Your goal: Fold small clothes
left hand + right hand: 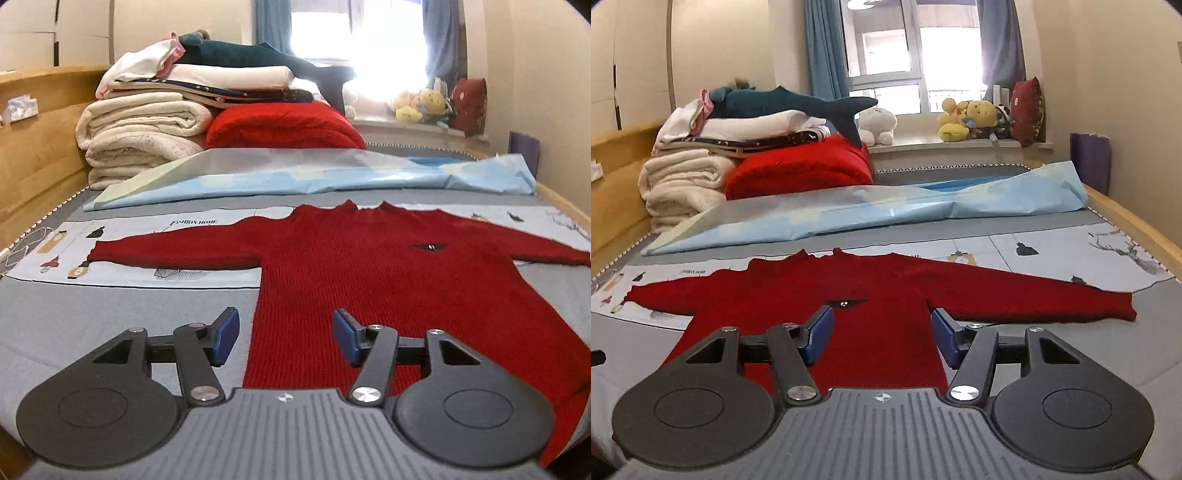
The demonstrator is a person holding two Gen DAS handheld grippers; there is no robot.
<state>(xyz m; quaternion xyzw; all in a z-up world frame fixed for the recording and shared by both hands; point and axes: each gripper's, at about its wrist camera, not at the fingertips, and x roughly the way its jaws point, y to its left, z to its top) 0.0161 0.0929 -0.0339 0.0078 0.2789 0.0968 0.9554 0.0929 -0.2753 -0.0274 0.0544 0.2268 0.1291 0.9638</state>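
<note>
Left wrist view – your left hand-held gripper point(284, 338) hangs spread, empty, over the red knitted sweater point(388, 266) lying flat on the bed point(92, 314) – right hand-held gripper point(882, 338) likewise.

My left camera loses the red sweater point(369, 273)'s right cuff past the frame edge. Both gripper bodies hide its hem from me, and the window point(384, 44) is blown out.
</note>
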